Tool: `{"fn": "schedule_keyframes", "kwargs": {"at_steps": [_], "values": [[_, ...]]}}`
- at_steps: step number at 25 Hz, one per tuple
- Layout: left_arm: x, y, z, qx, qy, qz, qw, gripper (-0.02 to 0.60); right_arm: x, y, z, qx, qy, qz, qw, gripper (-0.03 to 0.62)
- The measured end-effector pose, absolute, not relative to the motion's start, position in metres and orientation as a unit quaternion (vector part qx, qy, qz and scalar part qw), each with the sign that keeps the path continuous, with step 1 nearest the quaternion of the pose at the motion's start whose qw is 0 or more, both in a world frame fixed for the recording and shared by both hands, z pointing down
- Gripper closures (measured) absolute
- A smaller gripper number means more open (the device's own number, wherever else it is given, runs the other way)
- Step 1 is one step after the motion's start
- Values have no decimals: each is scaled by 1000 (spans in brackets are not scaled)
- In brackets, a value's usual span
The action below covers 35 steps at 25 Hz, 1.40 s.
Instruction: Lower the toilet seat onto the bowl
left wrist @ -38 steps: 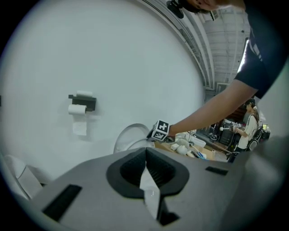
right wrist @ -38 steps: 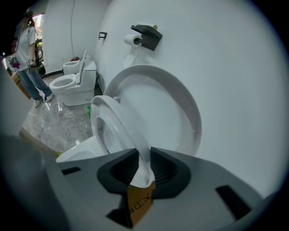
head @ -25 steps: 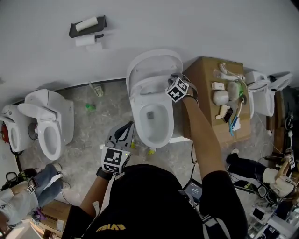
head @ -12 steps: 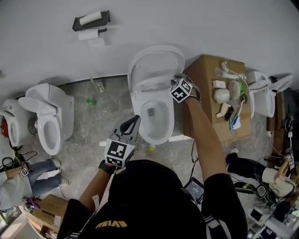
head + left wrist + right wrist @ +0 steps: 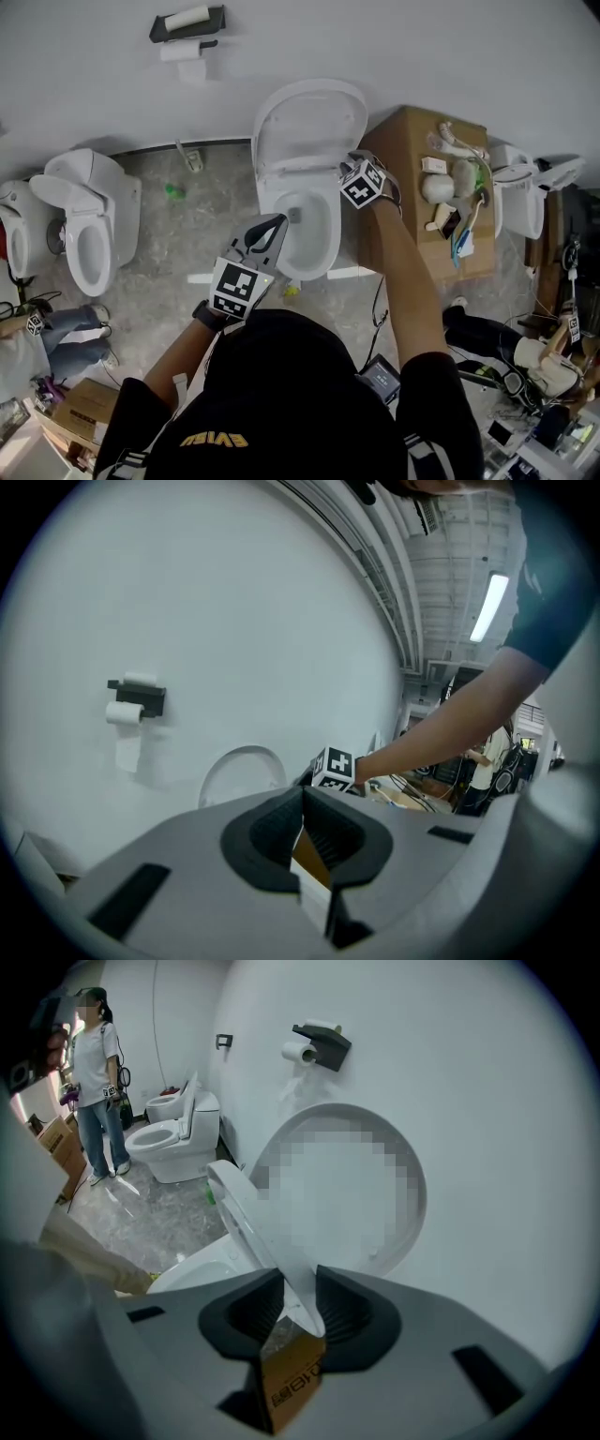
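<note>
The white toilet point(image 5: 309, 234) stands against the wall with its lid point(image 5: 309, 117) upright. The seat point(image 5: 286, 173) is tilted forward off the lid, partway above the bowl. My right gripper point(image 5: 337, 176) holds the seat's right rim. In the right gripper view the seat point(image 5: 253, 1222) runs edge-on between the pads of the right gripper point(image 5: 298, 1302), touching both while the jaws are opening slightly. My left gripper point(image 5: 274, 225) hovers over the bowl's front left rim, away from the seat. In its own view the left gripper point(image 5: 302, 803) has its jaws together with nothing between them.
A cardboard box point(image 5: 412, 169) with small items on top stands right beside the toilet. Other toilets stand at the left point(image 5: 80, 225) and right point(image 5: 516, 202). A paper holder point(image 5: 187, 28) hangs on the wall. A person point(image 5: 94, 1072) stands at the left. Cables lie on the floor at lower right.
My left gripper has moved up and right, from the floor side to the bowl's front rim. The right gripper has stayed at the seat's right rim.
</note>
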<state>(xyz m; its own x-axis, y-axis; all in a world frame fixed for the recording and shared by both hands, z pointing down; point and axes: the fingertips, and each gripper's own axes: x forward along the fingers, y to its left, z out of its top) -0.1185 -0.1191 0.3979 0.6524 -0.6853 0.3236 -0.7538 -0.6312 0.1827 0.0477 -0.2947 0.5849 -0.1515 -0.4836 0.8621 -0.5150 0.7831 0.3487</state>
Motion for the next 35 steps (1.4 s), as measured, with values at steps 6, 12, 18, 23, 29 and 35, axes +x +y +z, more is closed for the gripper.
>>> {"fn": "schedule_keyframes", "kwargs": {"at_steps": [6,12,18,23,29,35], "values": [[-117,-110,404,900,-390,134,138,569,50,-276,588,322,-758,12,567,490],[-118,-108,408,903,-382,142,138,570,51,-261,591,320,-755,14,572,486],[-113,-104,409,906,-374,143,138,569,54,-243,597,316,-754,18,576,482],[-110,-98,409,909,-366,143,140,569,57,-229,600,312,-756,22,576,477],[-111,-92,410,909,-365,145,139,569,60,-215,604,305,-758,24,576,473],[-115,-90,416,908,-361,151,146,569,62,-207,607,307,-761,12,572,473]]}}
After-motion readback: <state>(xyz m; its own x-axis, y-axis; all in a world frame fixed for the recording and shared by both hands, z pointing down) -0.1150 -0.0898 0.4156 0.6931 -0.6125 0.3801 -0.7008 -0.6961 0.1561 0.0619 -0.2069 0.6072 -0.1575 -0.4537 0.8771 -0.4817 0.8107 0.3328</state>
